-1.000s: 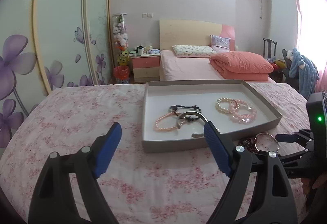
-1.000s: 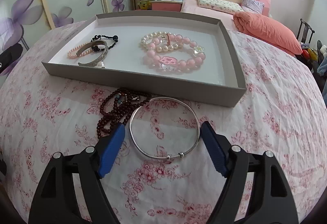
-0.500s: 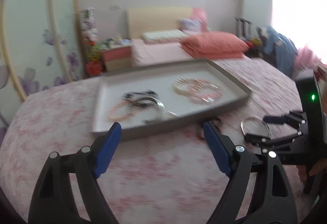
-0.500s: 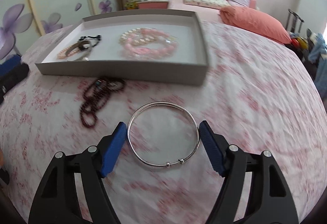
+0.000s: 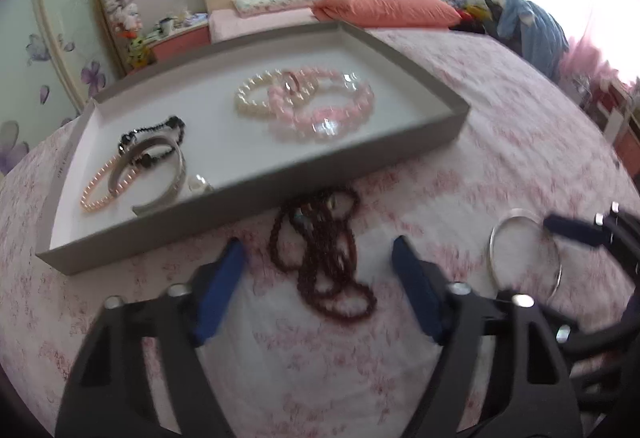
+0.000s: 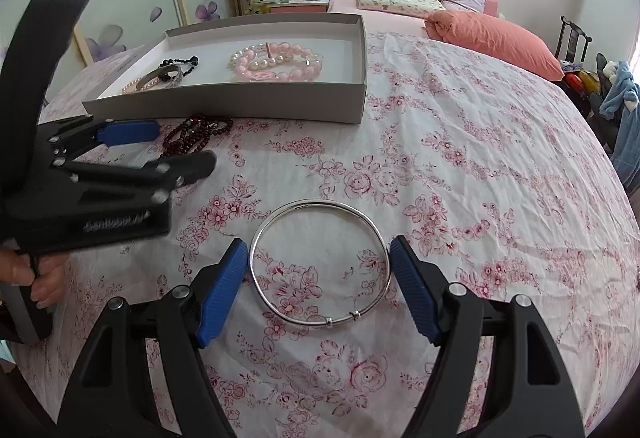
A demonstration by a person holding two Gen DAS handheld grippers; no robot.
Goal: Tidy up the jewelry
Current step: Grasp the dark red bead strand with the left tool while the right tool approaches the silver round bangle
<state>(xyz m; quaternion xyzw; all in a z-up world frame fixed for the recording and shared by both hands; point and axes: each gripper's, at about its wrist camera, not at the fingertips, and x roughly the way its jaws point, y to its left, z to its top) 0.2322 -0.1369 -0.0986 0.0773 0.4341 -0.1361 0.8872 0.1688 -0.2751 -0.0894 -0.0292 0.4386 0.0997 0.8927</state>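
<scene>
A grey tray [image 5: 256, 198] [image 6: 224, 100] on the floral bedspread holds pink and pearl bracelets [image 5: 304, 102] [image 6: 276, 64], a black bead bracelet and a silver cuff [image 5: 148, 166]. A dark red bead string [image 5: 320, 250] [image 6: 196, 134] lies in front of the tray. My left gripper [image 5: 318, 278] [image 6: 160, 146] is open, its fingers on either side of the beads' near end. My right gripper [image 6: 318, 280] [image 5: 560, 250] is open, its pads just outside a thin silver bangle [image 6: 320, 262] [image 5: 524, 254] lying flat on the bedspread.
The bedspread [image 6: 480, 178] stretches to the right of the tray. A second bed with an orange quilt [image 6: 492, 38] stands behind, with a nightstand [image 6: 296, 4] and wardrobe doors at left. Clothes on a chair [image 6: 616, 98] are at far right.
My left gripper has swung right and come down to the dark red beads. My right gripper has drawn back from the tray with the silver bangle between its fingers, which stand slightly closer together.
</scene>
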